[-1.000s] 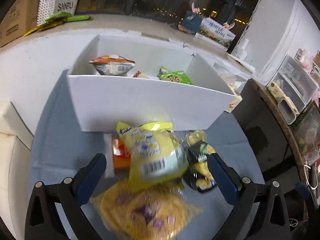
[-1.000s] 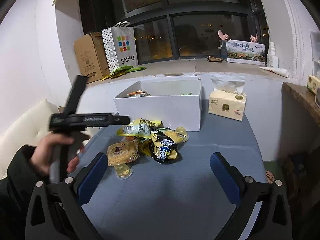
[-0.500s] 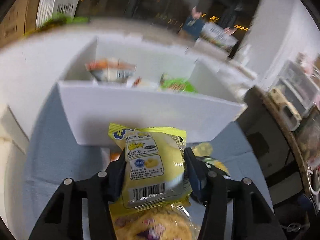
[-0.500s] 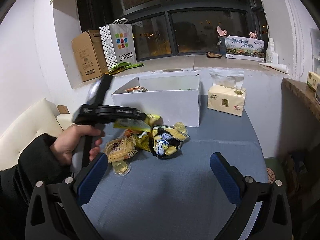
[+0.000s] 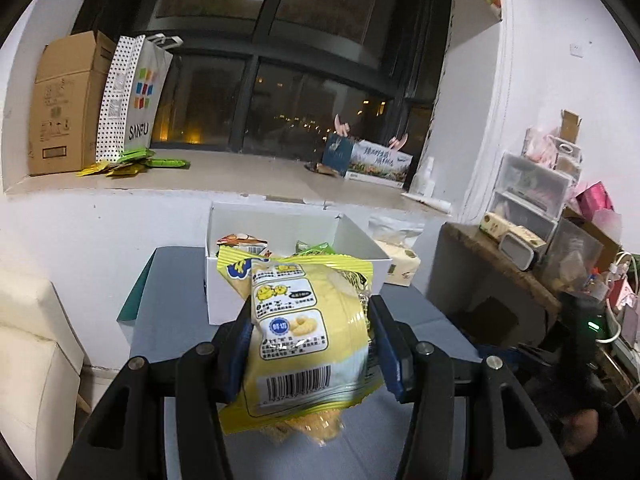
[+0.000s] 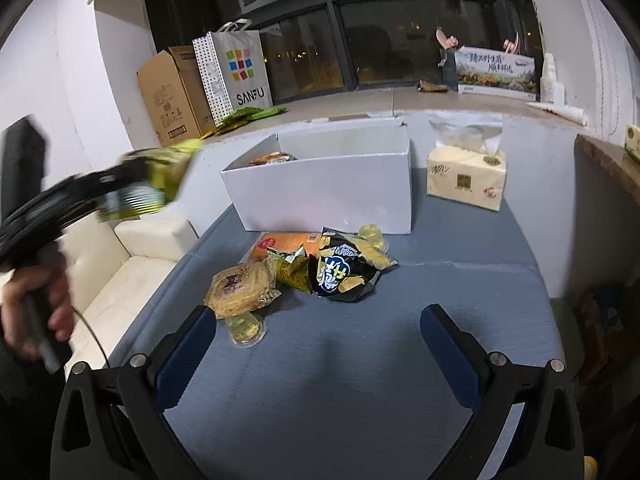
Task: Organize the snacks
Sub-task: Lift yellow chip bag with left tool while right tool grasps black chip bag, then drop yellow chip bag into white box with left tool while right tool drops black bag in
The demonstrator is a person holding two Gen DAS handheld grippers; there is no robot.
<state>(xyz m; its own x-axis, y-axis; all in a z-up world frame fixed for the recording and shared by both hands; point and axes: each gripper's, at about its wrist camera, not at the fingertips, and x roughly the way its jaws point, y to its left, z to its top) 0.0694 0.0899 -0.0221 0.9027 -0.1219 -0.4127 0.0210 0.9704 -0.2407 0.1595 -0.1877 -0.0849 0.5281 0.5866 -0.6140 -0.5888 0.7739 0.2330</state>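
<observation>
My left gripper [image 5: 310,320] is shut on a yellow snack bag [image 5: 304,336] and holds it in the air, short of the white box [image 5: 360,242]. The box holds an orange-and-white packet [image 5: 242,240] and a green packet [image 5: 314,249]. In the right wrist view the left gripper with the bag [image 6: 160,178] shows blurred, up at the left of the white box [image 6: 324,196]. My right gripper [image 6: 316,346] is open and empty above the blue table [image 6: 360,380]. Ahead of it lie a black chip bag [image 6: 344,270], a round yellow pastry pack [image 6: 238,288], an orange packet [image 6: 290,242] and a small jelly cup [image 6: 245,328].
A tissue pack [image 6: 466,178] stands right of the box. A cream sofa [image 6: 132,264] lies left of the table. A cardboard box [image 6: 172,92] and a SANFU bag [image 6: 240,68] stand on the windowsill. A wooden shelf with plastic containers [image 5: 528,216] is at the right.
My left gripper closed on the yellow snack bag and lifted it off the pile, up and to the left. The right gripper stayed open and moved slightly.
</observation>
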